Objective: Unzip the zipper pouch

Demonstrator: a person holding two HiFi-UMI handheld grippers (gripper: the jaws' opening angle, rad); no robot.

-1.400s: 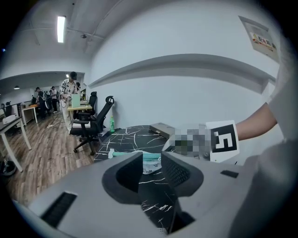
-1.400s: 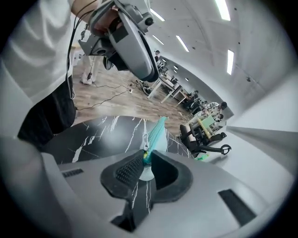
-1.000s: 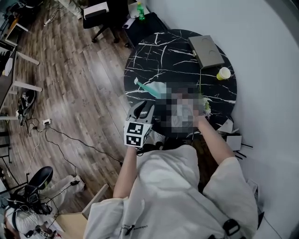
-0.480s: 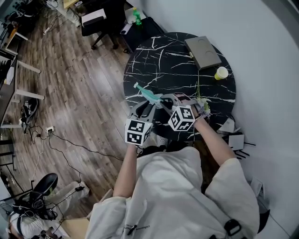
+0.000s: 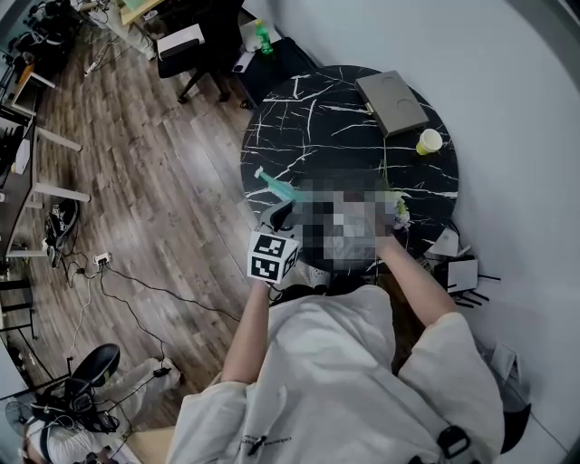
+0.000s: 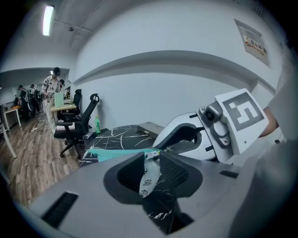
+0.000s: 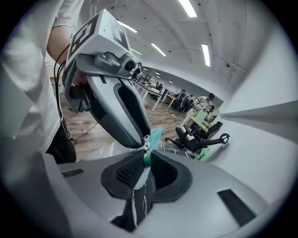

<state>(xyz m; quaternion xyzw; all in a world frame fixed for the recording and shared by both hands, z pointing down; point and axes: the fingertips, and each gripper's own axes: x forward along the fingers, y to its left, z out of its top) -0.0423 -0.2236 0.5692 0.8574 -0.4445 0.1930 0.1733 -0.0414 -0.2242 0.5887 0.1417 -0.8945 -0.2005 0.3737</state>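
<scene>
Two risks: the left claw [image 6: 152,160], jaws spread but just now closing around the dangling grey pull tab [image 6: 149,179], may shut beside it; the right claw [image 7: 145,155], pinching the end of the teal zipper pouch [image 6: 122,153], could slip once pulled. From the left claw, the pouch stretches leftward above the desk [image 5: 317,118].

Bright and evenly lit from overhead by ceiling strips [image 7: 188,8] blown out to white, with a pale sheen on the wood floor [image 5: 154,199]. Strongly bowed at the edges in all three views, vignetted to black around both claw views. Soft on the grey left claw [image 6: 152,156] and right claw [image 7: 147,153] close to the lens, sharper on the teal pouch [image 6: 116,152]; smeared by a mosaic patch mid-frame in the head view.
</scene>
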